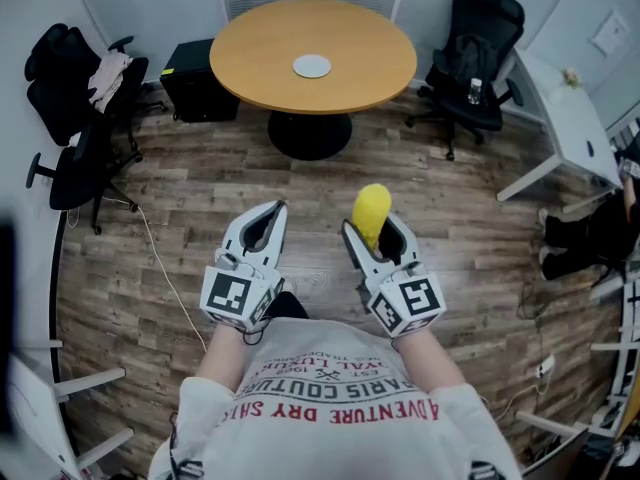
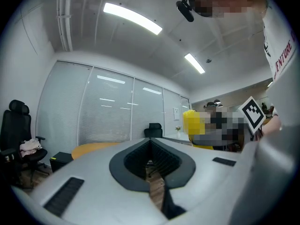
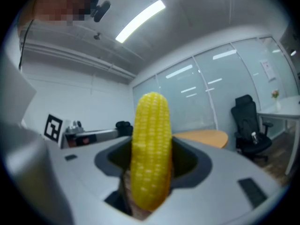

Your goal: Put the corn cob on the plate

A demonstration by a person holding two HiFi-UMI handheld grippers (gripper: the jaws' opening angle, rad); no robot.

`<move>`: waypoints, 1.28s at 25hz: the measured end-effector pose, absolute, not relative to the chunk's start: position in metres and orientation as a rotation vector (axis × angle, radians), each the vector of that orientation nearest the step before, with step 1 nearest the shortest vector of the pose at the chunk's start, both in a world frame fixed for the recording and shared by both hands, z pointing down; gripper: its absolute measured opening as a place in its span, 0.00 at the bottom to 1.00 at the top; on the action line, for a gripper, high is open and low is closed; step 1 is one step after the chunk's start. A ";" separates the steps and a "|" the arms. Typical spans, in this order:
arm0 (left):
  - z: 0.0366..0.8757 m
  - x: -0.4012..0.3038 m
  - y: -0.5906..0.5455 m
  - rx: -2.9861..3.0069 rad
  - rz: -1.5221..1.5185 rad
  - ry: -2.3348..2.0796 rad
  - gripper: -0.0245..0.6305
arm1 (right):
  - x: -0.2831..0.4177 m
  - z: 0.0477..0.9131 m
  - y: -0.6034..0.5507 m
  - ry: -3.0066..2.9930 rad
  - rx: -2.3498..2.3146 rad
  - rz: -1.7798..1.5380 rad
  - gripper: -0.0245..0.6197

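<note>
The yellow corn cob [image 1: 371, 213] stands upright between the jaws of my right gripper [image 1: 375, 238], which is shut on it; in the right gripper view the corn cob [image 3: 151, 149] fills the middle. My left gripper [image 1: 265, 220] is beside it at the same height, shut with nothing in it. Both point level toward the round wooden table [image 1: 370, 58] ahead, a good way off across the floor. A small white plate [image 1: 312, 66] lies at the table's centre. From the left gripper view the corn cob [image 2: 191, 125] shows at the right.
Black office chairs stand at the left [image 1: 75, 98] and right [image 1: 475, 58] of the table. A black box [image 1: 195, 83] sits on the floor by the table's left. A white desk [image 1: 570, 118] is at the right. A cable [image 1: 160, 258] trails over the wood floor.
</note>
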State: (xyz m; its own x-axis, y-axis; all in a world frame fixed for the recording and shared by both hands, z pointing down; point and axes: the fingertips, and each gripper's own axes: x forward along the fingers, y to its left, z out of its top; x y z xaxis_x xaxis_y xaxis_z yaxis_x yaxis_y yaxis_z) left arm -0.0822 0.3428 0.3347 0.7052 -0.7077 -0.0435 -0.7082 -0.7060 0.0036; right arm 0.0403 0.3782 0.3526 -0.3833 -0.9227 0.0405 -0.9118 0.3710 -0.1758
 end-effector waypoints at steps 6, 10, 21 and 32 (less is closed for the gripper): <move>0.334 -0.091 0.298 -2.907 0.066 1.179 0.09 | 0.037 0.353 0.335 2.519 -1.762 -0.266 0.45; 0.330 -0.105 0.258 -2.915 0.070 1.152 0.09 | 0.025 0.351 0.297 2.506 -1.800 -0.261 0.45; 0.328 -0.144 0.157 -2.954 0.065 1.093 0.09 | -0.013 0.348 0.201 2.453 -1.880 -0.266 0.45; 0.352 -0.145 0.101 -2.963 0.012 1.147 0.09 | -0.006 0.366 0.134 2.461 -1.881 -0.302 0.45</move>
State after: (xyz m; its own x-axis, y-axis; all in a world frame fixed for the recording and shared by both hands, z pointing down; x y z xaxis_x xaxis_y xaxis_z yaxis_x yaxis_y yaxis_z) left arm -0.1446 0.1015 0.3516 0.7392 -0.6735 0.0060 -0.6732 -0.7386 0.0360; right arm -0.0063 0.1342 0.3658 -0.2689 -0.9586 0.0941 -0.9528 0.2504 -0.1714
